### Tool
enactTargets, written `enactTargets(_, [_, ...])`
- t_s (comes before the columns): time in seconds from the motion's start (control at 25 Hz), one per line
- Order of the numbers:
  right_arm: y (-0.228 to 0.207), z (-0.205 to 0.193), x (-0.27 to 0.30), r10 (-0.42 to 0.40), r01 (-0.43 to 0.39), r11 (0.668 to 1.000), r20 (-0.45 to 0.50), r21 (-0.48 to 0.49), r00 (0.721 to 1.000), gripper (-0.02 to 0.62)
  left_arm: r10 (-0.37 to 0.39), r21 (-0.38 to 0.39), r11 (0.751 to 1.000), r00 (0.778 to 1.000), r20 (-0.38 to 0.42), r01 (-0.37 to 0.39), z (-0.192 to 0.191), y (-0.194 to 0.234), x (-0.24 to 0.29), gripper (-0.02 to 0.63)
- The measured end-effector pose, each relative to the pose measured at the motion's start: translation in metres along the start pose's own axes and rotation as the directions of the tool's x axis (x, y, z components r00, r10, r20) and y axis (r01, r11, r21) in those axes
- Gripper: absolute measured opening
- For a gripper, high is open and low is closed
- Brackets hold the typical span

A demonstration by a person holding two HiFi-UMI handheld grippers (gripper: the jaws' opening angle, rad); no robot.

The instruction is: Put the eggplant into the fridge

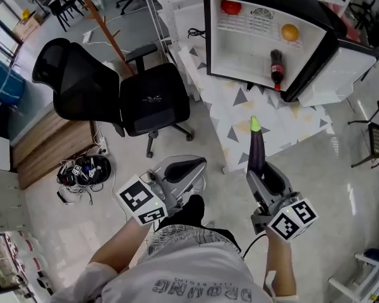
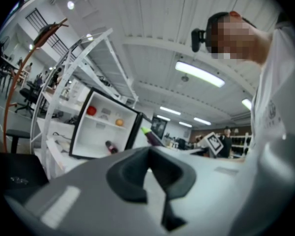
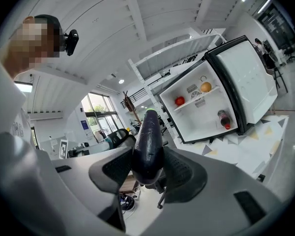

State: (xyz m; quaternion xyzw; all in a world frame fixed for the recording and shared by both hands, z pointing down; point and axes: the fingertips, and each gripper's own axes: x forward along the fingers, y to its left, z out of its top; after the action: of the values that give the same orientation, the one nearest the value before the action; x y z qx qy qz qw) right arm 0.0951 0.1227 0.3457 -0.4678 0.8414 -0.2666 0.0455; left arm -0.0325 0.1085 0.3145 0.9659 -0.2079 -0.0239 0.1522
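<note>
A dark purple eggplant with a green stem end points toward the open fridge. My right gripper is shut on its thick end; in the right gripper view the eggplant fills the gap between the pads of that gripper. The fridge stands a good way ahead. It holds a red fruit, an orange and a bottle. My left gripper hangs beside the right one, jaws together and empty. The left gripper view shows this gripper and the eggplant far off.
The fridge door stands open at the right. A patterned mat lies on the floor before the fridge. A black office chair is at the left. A tangle of cables lies by a wooden platform.
</note>
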Motion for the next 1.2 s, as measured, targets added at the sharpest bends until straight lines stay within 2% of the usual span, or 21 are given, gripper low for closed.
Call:
enactTargets(0.64, [-0.042, 0.032, 0.097, -0.051, 0.052, 0.998, -0.020, 0.028, 0.998, 0.190, -0.032, -0.025, 0.999, 0.999, -0.021, 0.032, 0.030, 0.111, 0.040, 0.008])
enactTargets(1.2, [-0.065, 0.058, 0.160, -0.102, 0.103, 0.994, -0.022, 0.023, 0.995, 0.190, -0.070, -0.033, 0.997, 0.997, -0.016, 0.069, 0.053, 0.179, 0.060, 0.008])
